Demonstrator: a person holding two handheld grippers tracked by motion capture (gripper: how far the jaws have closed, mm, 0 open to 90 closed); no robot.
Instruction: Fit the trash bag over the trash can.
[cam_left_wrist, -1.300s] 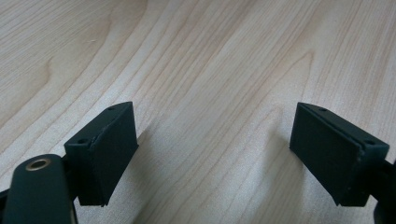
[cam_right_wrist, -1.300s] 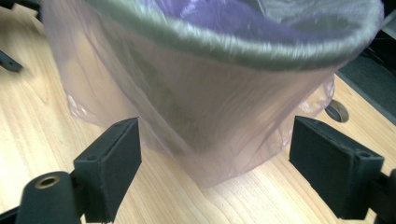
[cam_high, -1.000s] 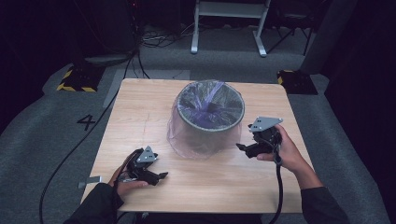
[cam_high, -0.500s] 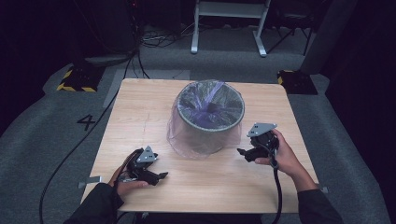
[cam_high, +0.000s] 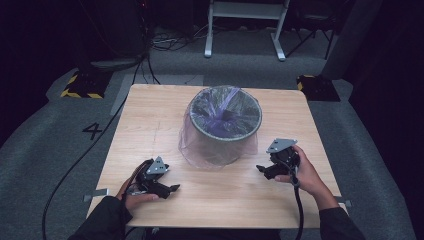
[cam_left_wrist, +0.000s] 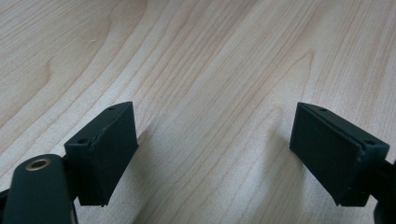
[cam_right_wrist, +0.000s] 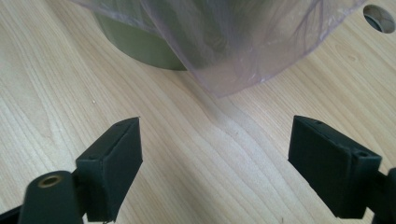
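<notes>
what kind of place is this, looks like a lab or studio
Probably a recording lab or studio. A lone wooden table stands on grey carpet bearing a number 4, with cables and hazard-striped weights on the floor, dark surroundings, and a bag-lined bin as a test prop.

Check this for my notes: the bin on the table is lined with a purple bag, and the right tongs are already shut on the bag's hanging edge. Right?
Not quite. The right tongs are open, short of the bag, with only bare table between the jaws, as the right gripper view shows. The bin is lined with the purple bag.
</notes>
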